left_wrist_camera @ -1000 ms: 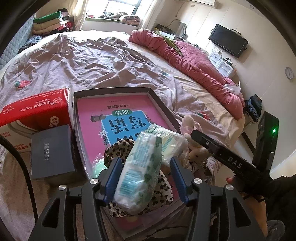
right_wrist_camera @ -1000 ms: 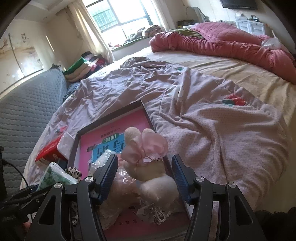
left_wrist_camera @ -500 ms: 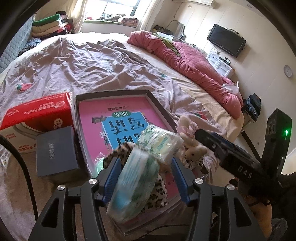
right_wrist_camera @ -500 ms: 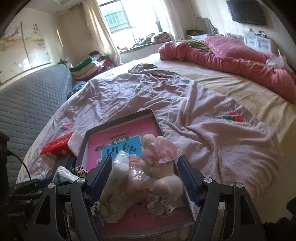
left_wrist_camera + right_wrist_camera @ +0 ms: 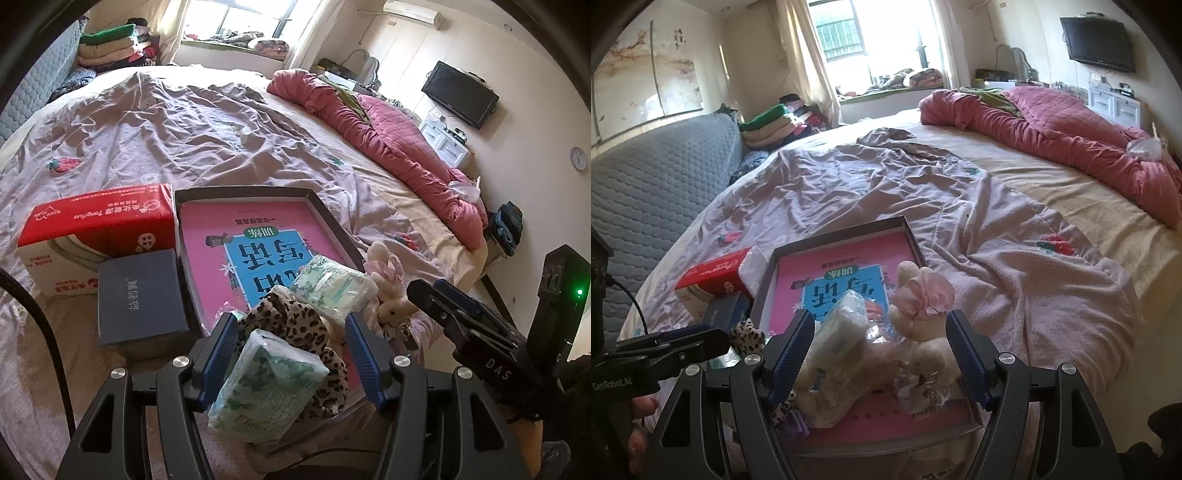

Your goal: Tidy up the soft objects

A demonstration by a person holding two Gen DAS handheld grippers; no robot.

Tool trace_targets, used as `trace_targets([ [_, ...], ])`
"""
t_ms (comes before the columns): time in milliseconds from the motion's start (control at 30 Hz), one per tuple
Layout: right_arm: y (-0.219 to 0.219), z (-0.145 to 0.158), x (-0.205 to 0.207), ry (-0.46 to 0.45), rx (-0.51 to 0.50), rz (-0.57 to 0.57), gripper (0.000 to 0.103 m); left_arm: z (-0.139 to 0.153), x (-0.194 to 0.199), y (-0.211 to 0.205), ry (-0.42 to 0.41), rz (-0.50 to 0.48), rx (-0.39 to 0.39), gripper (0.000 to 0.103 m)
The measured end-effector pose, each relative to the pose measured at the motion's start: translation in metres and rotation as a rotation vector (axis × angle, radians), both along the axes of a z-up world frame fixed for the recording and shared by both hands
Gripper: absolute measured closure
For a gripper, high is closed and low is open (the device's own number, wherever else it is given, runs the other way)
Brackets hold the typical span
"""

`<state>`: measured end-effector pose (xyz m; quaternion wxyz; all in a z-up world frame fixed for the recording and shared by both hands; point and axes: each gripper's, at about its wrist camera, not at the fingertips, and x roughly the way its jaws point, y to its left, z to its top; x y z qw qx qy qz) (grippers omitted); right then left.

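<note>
A green tissue pack [image 5: 267, 386] lies between the fingers of the left hand-held gripper [image 5: 290, 349], whose jaws stand apart; whether either finger touches the pack cannot be told. Under and just ahead of the pack lies a leopard-print cloth [image 5: 295, 328], with a second tissue pack [image 5: 332, 284] ahead of it. All rest in a shallow tray [image 5: 332, 225] with a pink book cover as its floor. The right hand-held gripper [image 5: 881, 349] also has its jaws apart, straddling a plush rabbit [image 5: 923, 314] and a wrapped pack [image 5: 842, 328] without clamping either. Left of the left hand-held gripper sit a dark box [image 5: 140, 295] and a red tissue carton [image 5: 96, 229] on the bed [image 5: 184, 129].
</note>
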<state>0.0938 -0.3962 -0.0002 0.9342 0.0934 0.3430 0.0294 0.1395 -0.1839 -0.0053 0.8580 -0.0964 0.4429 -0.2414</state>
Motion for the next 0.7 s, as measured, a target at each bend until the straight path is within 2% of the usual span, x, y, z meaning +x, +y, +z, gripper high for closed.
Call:
trace_targets([
  [300,0.009,0.020,-0.028,-0.030,0.038,-0.001,0.027,0.017,-0.018,0.008,-0.037,0.011,0.016,0.041],
  [500,0.024,0.025,-0.056,-0.052,-0.032,-0.009,0.027,0.025,-0.035,0.011,-0.059,0.020,0.080,0.037],
  [700,0.040,0.022,-0.084,-0.029,-0.028,0.017,0.027,0.028,-0.055,0.023,-0.051,0.051,0.140,0.034],
])
